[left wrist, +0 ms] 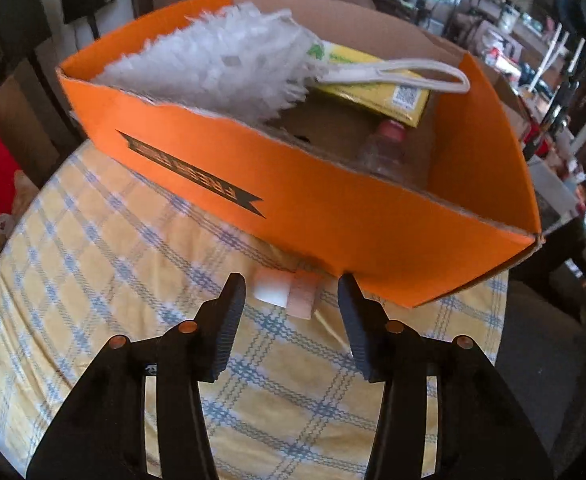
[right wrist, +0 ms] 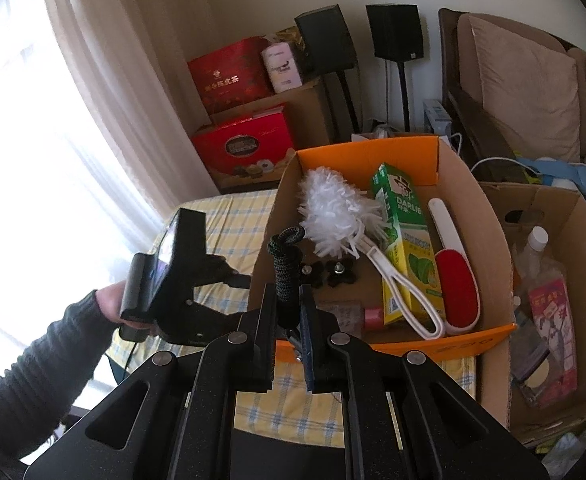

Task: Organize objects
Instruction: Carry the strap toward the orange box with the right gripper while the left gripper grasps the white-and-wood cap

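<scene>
Clenched on a dark braided cord [right wrist: 287, 268], the right gripper [right wrist: 289, 316] hovers over the orange cardboard box [right wrist: 397, 152], presumably to drop it in, while the left gripper [left wrist: 291, 292] waits with jaws released.

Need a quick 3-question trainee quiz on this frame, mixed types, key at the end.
1. True or false: the right hand-held gripper is shut on a dark braided cord.
2. Which item lies nearest the box wall beside the second cardboard box? A) white duster B) green-yellow toothpaste carton C) red lint brush
3. Fill in: the left hand-held gripper is ____ and sits over the checked tablecloth, just outside the orange box.

Key: 1 true; 2 C; 3 open
</scene>
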`<state>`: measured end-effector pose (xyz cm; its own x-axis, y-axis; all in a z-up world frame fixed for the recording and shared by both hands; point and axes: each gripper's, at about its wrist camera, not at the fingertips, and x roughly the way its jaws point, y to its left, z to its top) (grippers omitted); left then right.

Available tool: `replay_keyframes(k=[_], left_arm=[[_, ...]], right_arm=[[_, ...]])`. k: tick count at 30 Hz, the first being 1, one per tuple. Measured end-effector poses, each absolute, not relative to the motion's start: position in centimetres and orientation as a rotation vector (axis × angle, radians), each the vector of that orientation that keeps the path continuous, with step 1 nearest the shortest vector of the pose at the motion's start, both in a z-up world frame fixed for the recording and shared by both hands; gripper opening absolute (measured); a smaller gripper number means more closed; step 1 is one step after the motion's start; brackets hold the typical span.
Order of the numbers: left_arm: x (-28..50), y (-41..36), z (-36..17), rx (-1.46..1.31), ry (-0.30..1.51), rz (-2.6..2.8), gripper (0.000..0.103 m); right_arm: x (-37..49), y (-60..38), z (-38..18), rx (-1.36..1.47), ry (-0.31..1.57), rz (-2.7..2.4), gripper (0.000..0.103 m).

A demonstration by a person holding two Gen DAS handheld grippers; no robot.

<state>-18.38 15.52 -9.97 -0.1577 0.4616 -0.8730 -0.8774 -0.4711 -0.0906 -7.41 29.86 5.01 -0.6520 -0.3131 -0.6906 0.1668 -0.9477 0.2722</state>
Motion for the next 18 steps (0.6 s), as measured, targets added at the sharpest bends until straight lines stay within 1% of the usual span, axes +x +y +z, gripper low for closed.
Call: replay_keyframes(k=[1, 2, 9, 15, 18], left_arm=[[-18.2, 15.5, -10.1, -1.124, 0.565, 1.764, 0.034], [-18.1, 15.5, -9.9, -1.112, 0.568, 1.762, 0.032], [-17.7, 13.7, -8.7, -1.108, 0.476, 1.821, 0.031], [-16.1, 10.9, -5.7, -1.065, 0.339, 1.946, 0.031], [-14.8, 10.9, -3.6, -1.031, 0.325, 1.993, 0.031]], right_arm=[[-7.4, 29.9, 4.9, 1.149, -0.268, -2.623, 0.009], [-7.4, 29.9, 4.9, 1.152, -0.267, -2.624, 0.009], [-7.4, 29.8, 4.8, 1.153, -0.274, -2.621, 0.009], [-7.6, 29.8, 5.1, 1.128, -0.290, -2.629, 0.009], [-7.9, 29.9, 5.5, 1.115, -0.293, -2.642, 0.009]])
